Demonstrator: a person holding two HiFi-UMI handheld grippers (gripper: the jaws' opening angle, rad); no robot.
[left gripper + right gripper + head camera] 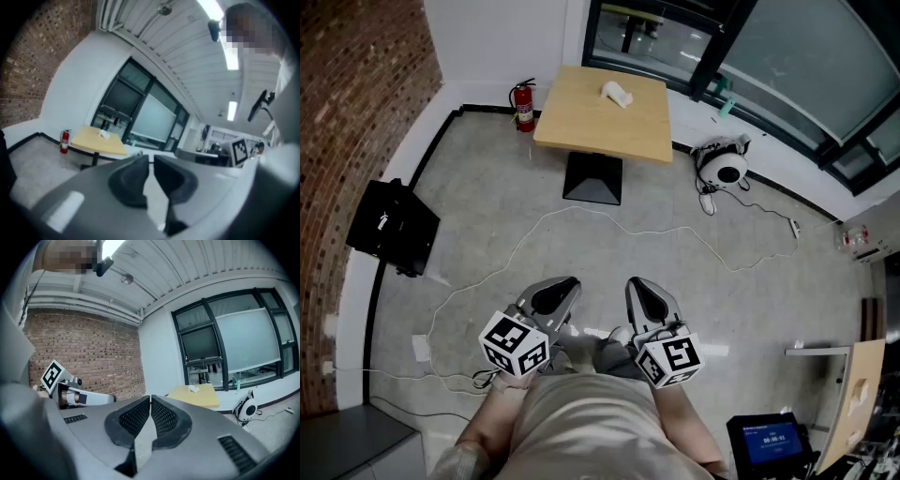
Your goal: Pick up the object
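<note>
Room: grey floor (675, 281), a brick wall (347, 103) on our left, dark-framed windows (787, 56) beyond.
Bench: we count one, a square wooden top on a dark pedestal (600, 122), standing well away from us by the windows.
Object: one small white object (616, 94) lies on the far part of the bench, alone there; we cannot tell what it is.
Hand-held grippers: two, held low and close to our body. The left hand-held gripper (555, 296) has its jaws drawn together with only a sliver between the tips and nothing in them. The right hand-held gripper (647, 298) has its jaws pressed together, also empty. Both are far from the object.
In the way: one thin white cable (609, 225) winds across the floor between us and the bench.
Around: one red fire extinguisher (523, 105) just left of the bench, one black case (392, 228) by the brick wall, one round white device (724, 169) right of the bench, one small lit screen (773, 439) at our right.
</note>
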